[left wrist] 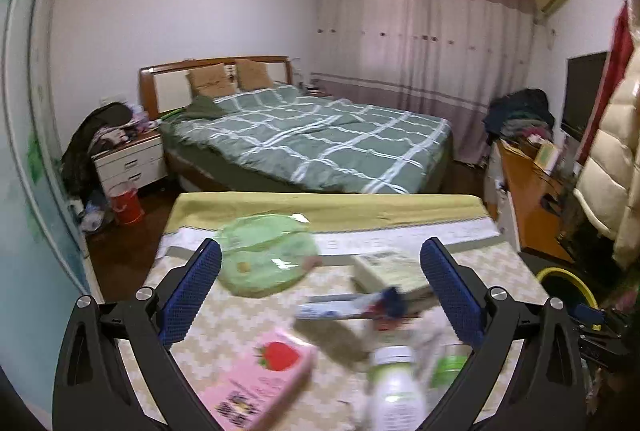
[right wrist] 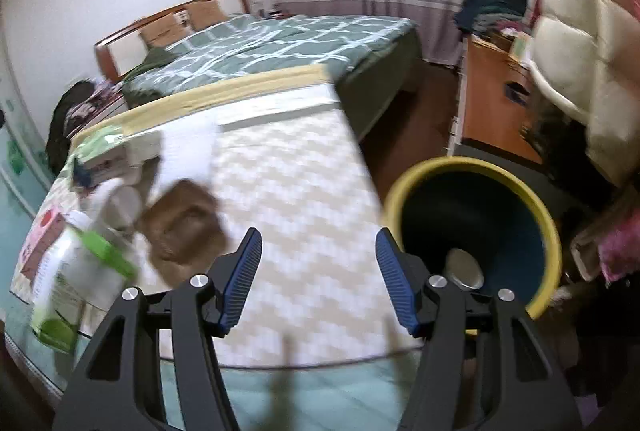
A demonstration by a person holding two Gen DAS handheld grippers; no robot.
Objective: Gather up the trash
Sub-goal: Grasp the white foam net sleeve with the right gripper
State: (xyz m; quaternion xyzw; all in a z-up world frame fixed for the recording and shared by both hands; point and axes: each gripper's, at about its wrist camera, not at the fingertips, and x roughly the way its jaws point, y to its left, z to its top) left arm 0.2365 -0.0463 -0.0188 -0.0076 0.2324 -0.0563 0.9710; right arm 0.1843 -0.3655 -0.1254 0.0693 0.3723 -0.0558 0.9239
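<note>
Trash lies on a table with a checked cloth (left wrist: 248, 319): a pink strawberry carton (left wrist: 260, 379), a white bottle (left wrist: 396, 387), a green plastic bag (left wrist: 264, 255), a flat box (left wrist: 392, 271) and a blue-white wrapper (left wrist: 352, 307). My left gripper (left wrist: 320, 291) is open above them, empty. My right gripper (right wrist: 319, 279) is open and empty over the table's right part (right wrist: 304, 199), beside a yellow-rimmed bin (right wrist: 472, 231) holding a silvery item (right wrist: 464, 269). The right wrist view shows a brown wrapper (right wrist: 184, 227), the bottle (right wrist: 76, 271) and the carton (right wrist: 40, 243) at left.
A bed with a green checked cover (left wrist: 312, 135) stands beyond the table. A nightstand (left wrist: 132, 159) and a red bucket (left wrist: 126, 207) are at left. An orange desk (left wrist: 528, 199) with clothes and a hanging cream coat (left wrist: 612, 167) are at right.
</note>
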